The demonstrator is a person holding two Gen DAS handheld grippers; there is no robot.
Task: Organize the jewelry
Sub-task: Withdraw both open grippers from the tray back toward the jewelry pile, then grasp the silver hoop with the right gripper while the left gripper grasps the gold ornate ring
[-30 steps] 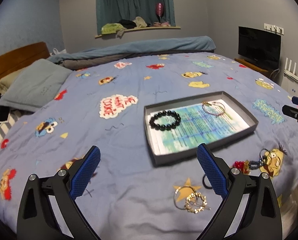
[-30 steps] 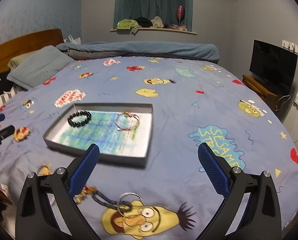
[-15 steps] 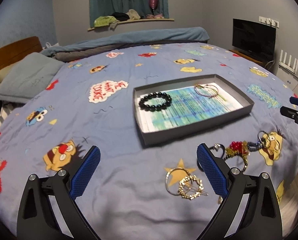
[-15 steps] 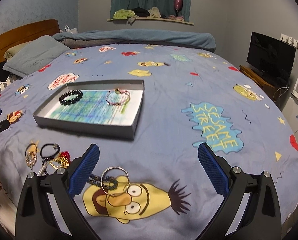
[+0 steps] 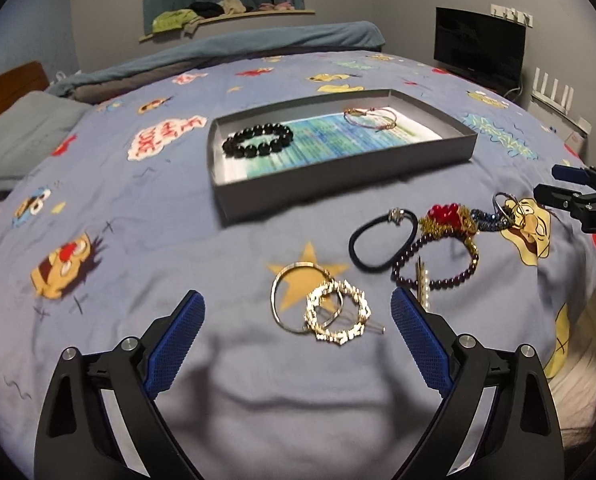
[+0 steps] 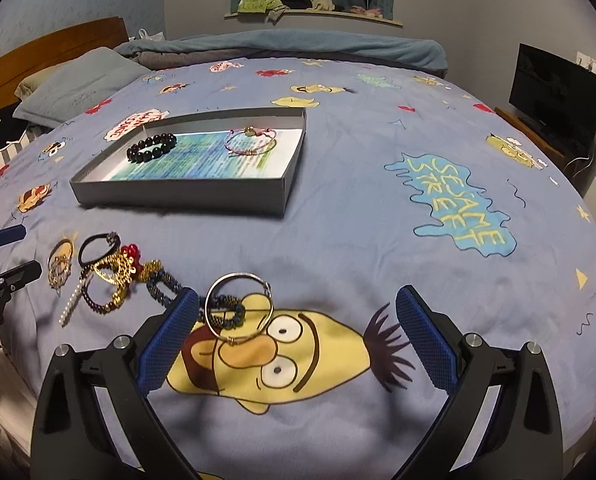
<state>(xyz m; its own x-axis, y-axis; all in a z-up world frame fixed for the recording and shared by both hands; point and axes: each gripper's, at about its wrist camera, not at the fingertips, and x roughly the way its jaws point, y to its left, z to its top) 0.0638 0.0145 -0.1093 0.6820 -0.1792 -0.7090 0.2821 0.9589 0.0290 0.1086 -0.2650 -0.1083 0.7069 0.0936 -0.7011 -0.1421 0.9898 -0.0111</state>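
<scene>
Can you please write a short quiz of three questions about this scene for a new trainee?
1. True or false: the grey tray holds two bracelets.
2. The silver bangle lies on: A) a star, B) a yellow cartoon face, C) the tray.
3. Fill in: both the left gripper and the right gripper are ____.

Key: 1 true; 2 B; 3 open.

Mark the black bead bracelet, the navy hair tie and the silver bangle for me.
black bead bracelet (image 5: 258,142), left wrist view, front beads.
navy hair tie (image 5: 364,262), left wrist view, lower band.
silver bangle (image 6: 239,276), right wrist view, top arc.
</scene>
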